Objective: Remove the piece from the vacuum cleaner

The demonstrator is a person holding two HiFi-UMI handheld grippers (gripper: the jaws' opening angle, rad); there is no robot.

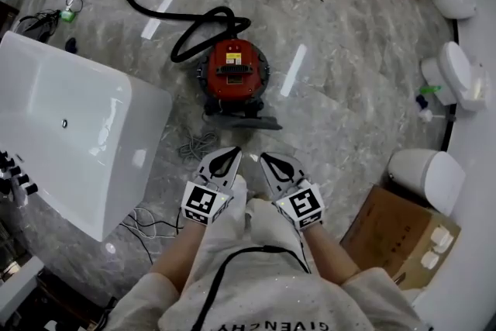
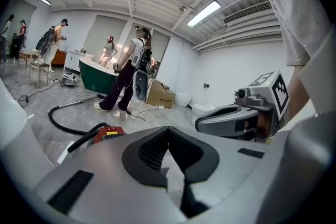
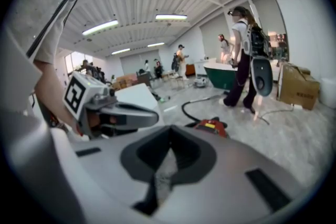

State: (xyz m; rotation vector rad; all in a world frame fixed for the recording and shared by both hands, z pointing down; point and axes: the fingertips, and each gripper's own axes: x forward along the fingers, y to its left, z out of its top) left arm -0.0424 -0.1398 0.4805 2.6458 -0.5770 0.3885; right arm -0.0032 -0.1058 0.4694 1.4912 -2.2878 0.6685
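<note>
A red canister vacuum cleaner point(image 1: 232, 72) stands on the grey floor ahead of me, with a black hose point(image 1: 182, 12) looping away from it and a dark floor nozzle point(image 1: 248, 120) at its near side. In the left gripper view the vacuum cleaner point(image 2: 107, 132) shows low at the left; in the right gripper view the vacuum cleaner point(image 3: 211, 125) sits just past the jaws. Both grippers hang side by side at waist height, short of the machine. My left gripper point(image 1: 233, 156) is shut and empty. My right gripper point(image 1: 266, 160) is shut and empty too.
A white bathtub point(image 1: 70, 120) lies at the left, with cables point(image 1: 147, 225) on the floor near it. Cardboard boxes point(image 1: 391, 232) and white toilets point(image 1: 430, 174) line the right side. A person point(image 2: 128, 73) with a backpack stands beyond the vacuum; others are farther back.
</note>
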